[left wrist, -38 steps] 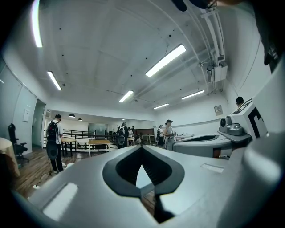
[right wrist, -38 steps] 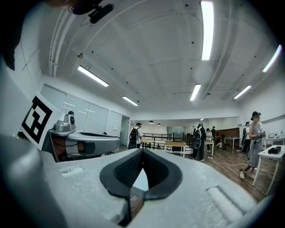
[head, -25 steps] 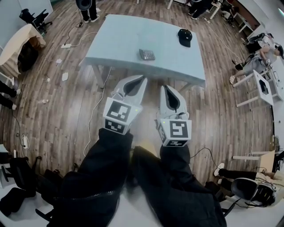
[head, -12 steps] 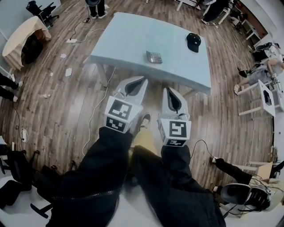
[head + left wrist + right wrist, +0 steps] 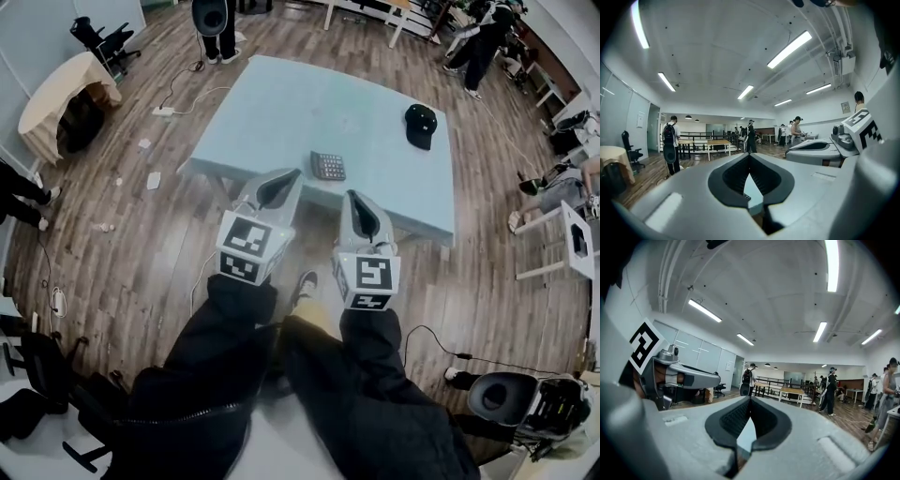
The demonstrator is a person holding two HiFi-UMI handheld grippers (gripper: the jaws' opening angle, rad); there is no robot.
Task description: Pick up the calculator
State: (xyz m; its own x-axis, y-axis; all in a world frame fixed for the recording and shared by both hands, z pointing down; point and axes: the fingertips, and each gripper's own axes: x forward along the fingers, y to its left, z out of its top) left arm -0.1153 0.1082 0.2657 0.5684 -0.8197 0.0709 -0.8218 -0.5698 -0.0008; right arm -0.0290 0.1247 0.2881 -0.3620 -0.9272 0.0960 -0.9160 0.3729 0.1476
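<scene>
Two grippers are held out side by side, level, above the wooden floor [image 5: 141,244] and short of the pale blue table [image 5: 281,103], so the step in hand reads as the approach, with nothing grasped yet. On the left, the left gripper [image 5: 286,178] points toward the table's near edge; its own view shows its fingertips pressed together with nothing between them, only a sliver of the tabletop visible through the hollow behind the tips. Just to the right of its tip and a little beyond it, the calculator [image 5: 328,166] lies flat on the table, close to the near edge and apart from both grippers. Right of that, the right gripper [image 5: 353,197] also has its tips together and empty, aimed at the same edge, with the calculator just left of its line. Farther right and deeper on the table sits a black cap [image 5: 421,125], well apart from the calculator and no hindrance. The next move, as I judge it, calls for closing the remaining gap to the table, spreading one gripper's jaws, tipping it down over the calculator and straddling its body before squeezing.
</scene>
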